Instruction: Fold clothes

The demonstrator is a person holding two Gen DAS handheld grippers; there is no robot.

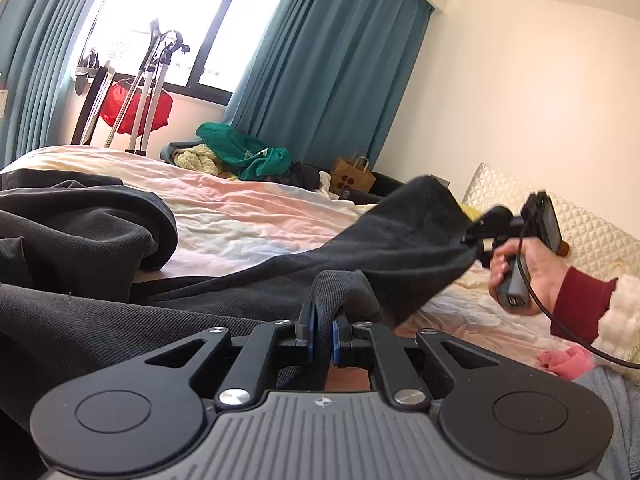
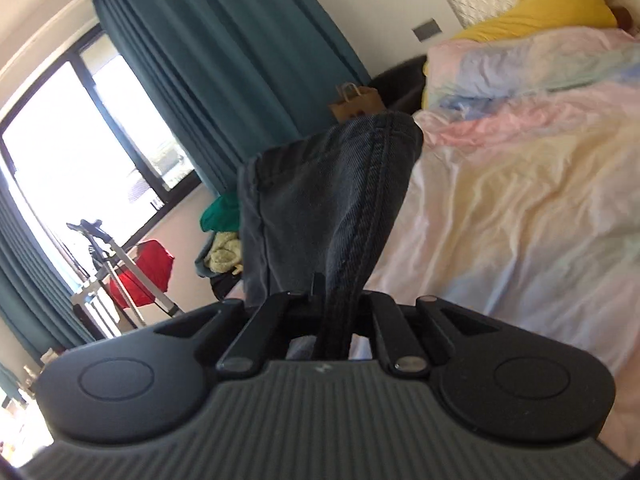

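Dark grey jeans [image 1: 100,320] sprawl over the bed's near side in the left wrist view. My left gripper [image 1: 323,330] is shut on a fold of this denim, which bulges up between its blue pads [image 1: 309,330]. One leg of the jeans [image 1: 408,232] stretches to the right, lifted off the bed. My right gripper [image 1: 476,242], held by a hand in a dark red sleeve, is clamped on that leg's end. In the right wrist view the stitched seam of the jeans [image 2: 340,208] rises out of my right gripper [image 2: 339,300], which is shut on it.
The bed [image 1: 248,216] has a pastel rainbow cover. A pile of green and yellow clothes [image 1: 240,156] lies at its far edge, with a brown paper bag [image 1: 354,178] beside it. Teal curtains [image 1: 332,68], a window and a stand with a red cloth [image 1: 136,108] are behind. A quilted pillow [image 1: 580,236] is right.
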